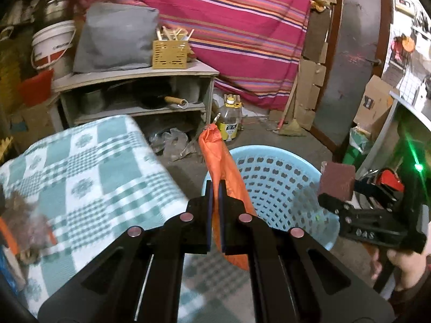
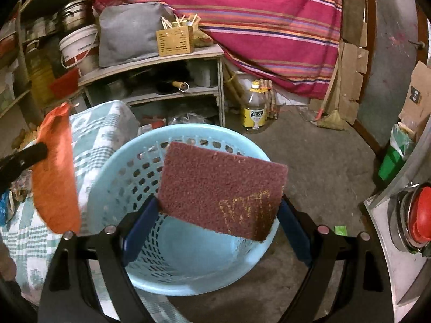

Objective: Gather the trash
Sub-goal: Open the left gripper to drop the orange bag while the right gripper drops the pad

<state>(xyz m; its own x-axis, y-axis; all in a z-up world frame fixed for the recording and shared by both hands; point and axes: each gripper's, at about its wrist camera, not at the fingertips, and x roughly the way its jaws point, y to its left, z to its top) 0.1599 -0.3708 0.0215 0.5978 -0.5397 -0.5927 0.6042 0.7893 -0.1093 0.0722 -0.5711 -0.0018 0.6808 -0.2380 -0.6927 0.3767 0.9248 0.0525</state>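
Note:
My left gripper [image 1: 215, 188] is shut on an orange wrapper [image 1: 227, 172], held upright at the left rim of a light blue perforated basket [image 1: 282, 188]. The wrapper [image 2: 55, 172] also shows at the left of the right wrist view. My right gripper [image 2: 218, 215] is shut on a maroon scouring pad [image 2: 221, 188], gripped by its two side edges and held flat above the basket's [image 2: 129, 177] opening. From the left wrist view the pad [image 1: 338, 181] sits at the basket's right rim.
A table with a green-and-white checked cloth [image 1: 80, 177] stands left of the basket, with debris [image 1: 24, 231] on it. Behind are a shelf unit [image 1: 134, 91], an oil bottle [image 2: 254, 110] on the floor and a striped pink cloth [image 2: 256, 21]. A metal counter [image 2: 404, 215] is at right.

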